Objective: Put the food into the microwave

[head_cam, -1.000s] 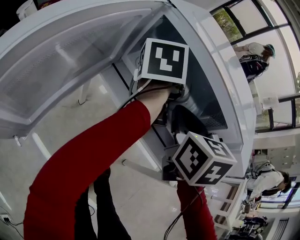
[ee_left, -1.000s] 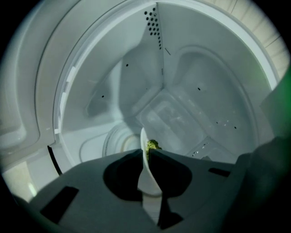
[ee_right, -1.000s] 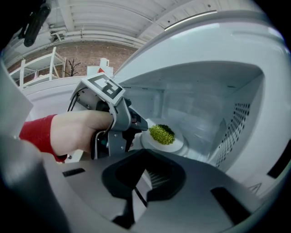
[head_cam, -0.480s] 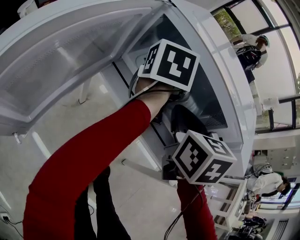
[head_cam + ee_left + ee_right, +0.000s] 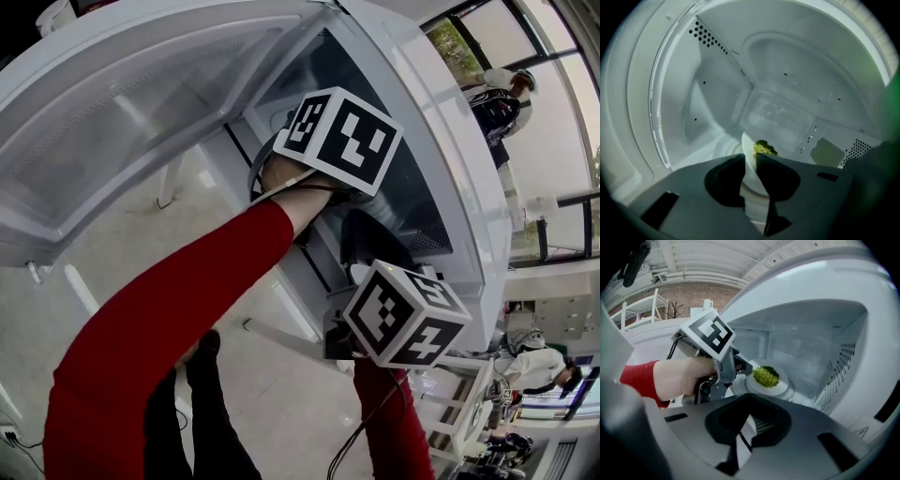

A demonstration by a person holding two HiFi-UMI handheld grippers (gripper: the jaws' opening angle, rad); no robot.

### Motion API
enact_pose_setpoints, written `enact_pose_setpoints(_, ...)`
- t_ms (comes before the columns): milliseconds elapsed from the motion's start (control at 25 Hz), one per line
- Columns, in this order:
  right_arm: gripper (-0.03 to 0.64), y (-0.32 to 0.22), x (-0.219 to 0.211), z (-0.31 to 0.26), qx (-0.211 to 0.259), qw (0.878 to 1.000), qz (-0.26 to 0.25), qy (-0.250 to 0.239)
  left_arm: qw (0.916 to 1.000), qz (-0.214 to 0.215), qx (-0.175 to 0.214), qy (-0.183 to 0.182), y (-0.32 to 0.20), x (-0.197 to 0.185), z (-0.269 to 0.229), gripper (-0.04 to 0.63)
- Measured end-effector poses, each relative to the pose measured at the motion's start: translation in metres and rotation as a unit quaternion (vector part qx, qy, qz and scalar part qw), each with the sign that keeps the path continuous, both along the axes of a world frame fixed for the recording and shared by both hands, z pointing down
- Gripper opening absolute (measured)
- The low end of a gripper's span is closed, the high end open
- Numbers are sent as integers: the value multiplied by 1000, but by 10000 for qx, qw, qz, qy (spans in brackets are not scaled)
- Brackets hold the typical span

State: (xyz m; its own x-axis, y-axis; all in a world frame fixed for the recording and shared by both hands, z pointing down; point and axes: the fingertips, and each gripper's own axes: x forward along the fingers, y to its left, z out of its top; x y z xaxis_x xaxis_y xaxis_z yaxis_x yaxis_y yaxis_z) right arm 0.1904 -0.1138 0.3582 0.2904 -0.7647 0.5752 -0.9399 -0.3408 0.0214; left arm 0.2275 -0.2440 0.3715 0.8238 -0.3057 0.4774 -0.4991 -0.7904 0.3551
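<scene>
Left gripper [image 5: 750, 158] pinches the plate [image 5: 783, 382] rim inside the microwave [image 5: 862, 296], walls well clear; right gripper [image 5: 746, 423] pressed together outside.

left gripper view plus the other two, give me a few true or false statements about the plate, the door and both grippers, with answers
1. The left gripper grips the white plate by its rim. True.
2. The food on the plate is red. False: it is green.
3. The microwave door is shut. False: it stands open.
4. The right gripper is shut and holds nothing. True.
</scene>
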Motion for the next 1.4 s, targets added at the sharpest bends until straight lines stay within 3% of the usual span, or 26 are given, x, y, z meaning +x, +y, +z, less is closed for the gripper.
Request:
enact_pose_setpoints(360,15,-3,1,3,-35,10000,-16,4,9998,131,-138,-86,-1,1,12,86)
enact_pose_setpoints(640,14,-6,1,3,-44,10000,-28,1,9988,230,-31,-428,-8,5,17,95)
enact_pose_setpoints(920,14,-7,2,1,-38,10000,-16,11,9950,253,554,-795,-11,5,19,87)
enact_pose_setpoints(1040,14,-7,2,2,-38,10000,-5,18,9955,239,609,-690,-10,4,17,76)
enact_pose_setpoints(1240,14,-7,1,3,15,10000,2,0,9991,168,334,-222,-17,-2,11,66)
enact_pose_setpoints(1400,14,-9,-1,2,120,9999,-7,-38,9988,-39,466,156,-28,-25,-7,16)
